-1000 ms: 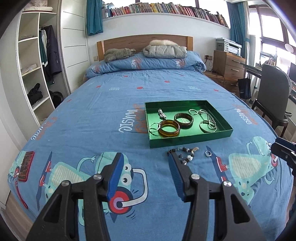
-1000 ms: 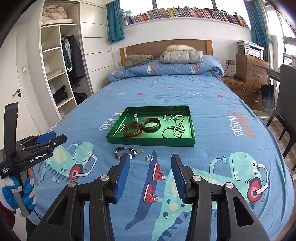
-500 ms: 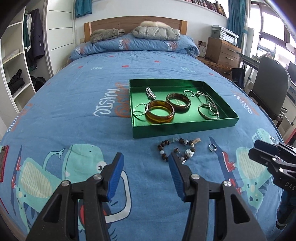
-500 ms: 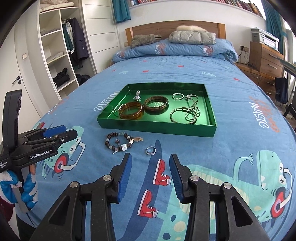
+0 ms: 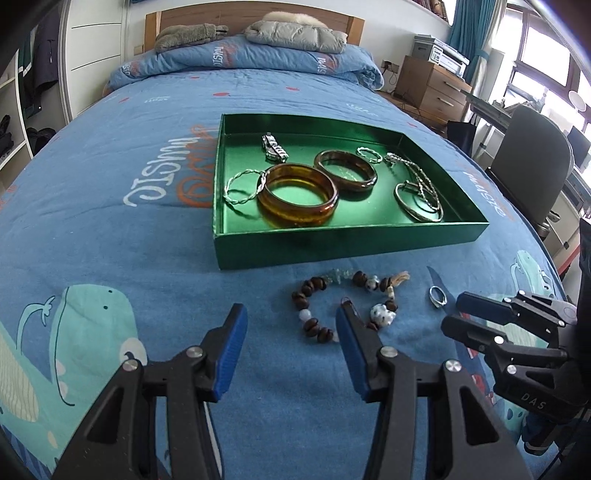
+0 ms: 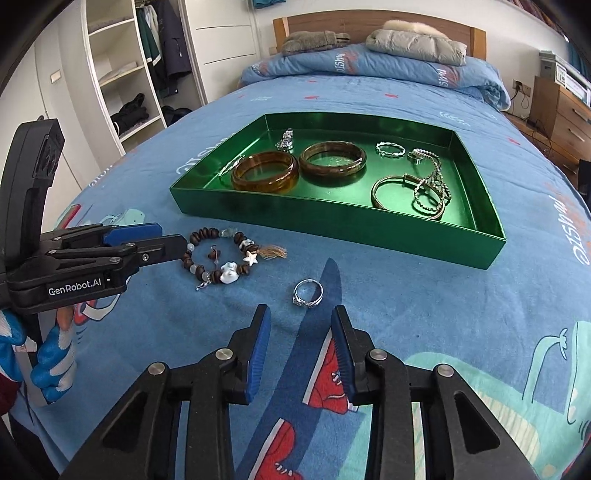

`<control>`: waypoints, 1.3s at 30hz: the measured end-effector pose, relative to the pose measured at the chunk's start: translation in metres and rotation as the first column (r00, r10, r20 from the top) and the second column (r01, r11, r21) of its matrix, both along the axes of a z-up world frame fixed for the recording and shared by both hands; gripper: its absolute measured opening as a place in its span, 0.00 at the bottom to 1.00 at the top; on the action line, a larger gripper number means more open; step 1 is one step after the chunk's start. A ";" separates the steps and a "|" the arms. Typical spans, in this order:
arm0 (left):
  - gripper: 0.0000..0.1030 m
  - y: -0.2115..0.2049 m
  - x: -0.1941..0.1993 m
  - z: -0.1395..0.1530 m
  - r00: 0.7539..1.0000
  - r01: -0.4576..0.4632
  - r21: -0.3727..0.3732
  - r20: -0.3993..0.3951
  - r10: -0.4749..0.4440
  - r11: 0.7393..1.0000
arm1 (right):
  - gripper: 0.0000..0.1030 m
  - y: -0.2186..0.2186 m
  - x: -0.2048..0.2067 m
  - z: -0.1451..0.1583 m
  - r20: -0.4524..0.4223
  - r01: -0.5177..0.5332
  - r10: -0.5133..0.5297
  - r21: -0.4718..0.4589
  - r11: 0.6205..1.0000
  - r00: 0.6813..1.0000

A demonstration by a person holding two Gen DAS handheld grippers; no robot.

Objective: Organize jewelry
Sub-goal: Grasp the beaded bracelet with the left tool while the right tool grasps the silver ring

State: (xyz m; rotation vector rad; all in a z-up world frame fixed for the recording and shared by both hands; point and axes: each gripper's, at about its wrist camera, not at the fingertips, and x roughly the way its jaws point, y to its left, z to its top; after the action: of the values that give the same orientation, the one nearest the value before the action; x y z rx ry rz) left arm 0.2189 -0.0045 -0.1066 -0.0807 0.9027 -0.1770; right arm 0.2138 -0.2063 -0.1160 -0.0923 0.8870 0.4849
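Note:
A green tray (image 5: 332, 247) (image 6: 332, 218) lies on the blue bedspread and holds two amber bangles (image 5: 297, 195), silver bracelets, chains and a watch. In front of it lie a beaded bracelet (image 5: 321, 295) (image 6: 207, 254) and a silver ring (image 5: 437, 296) (image 6: 308, 292). My left gripper (image 5: 291, 321) (image 6: 168, 238) is open and empty, just short of the beaded bracelet, its right finger beside the beads. My right gripper (image 6: 299, 325) (image 5: 452, 314) is open and empty, just behind the ring.
Pillows and folded clothes (image 5: 295, 31) lie at the head of the bed. A wooden nightstand (image 5: 432, 88) and a grey chair (image 5: 528, 166) stand on the right. An open wardrobe (image 6: 125, 74) stands on the left.
Both grippers have moved forward and down toward the bedspread. The left one has closed in on the beaded bracelet, the right one on the ring. Both stay open.

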 end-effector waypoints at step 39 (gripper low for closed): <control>0.11 -0.023 0.008 -0.019 0.997 0.054 0.114 0.040 -0.059 0.992 | 0.17 0.019 0.009 -0.014 0.066 -0.030 0.036 -0.079 0.996 0.997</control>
State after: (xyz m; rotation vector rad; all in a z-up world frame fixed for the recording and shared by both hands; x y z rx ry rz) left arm 0.2266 -0.0277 -0.1258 0.0541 0.8706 -0.1795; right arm 0.2231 -0.1875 -0.1304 -0.1936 0.8398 0.4755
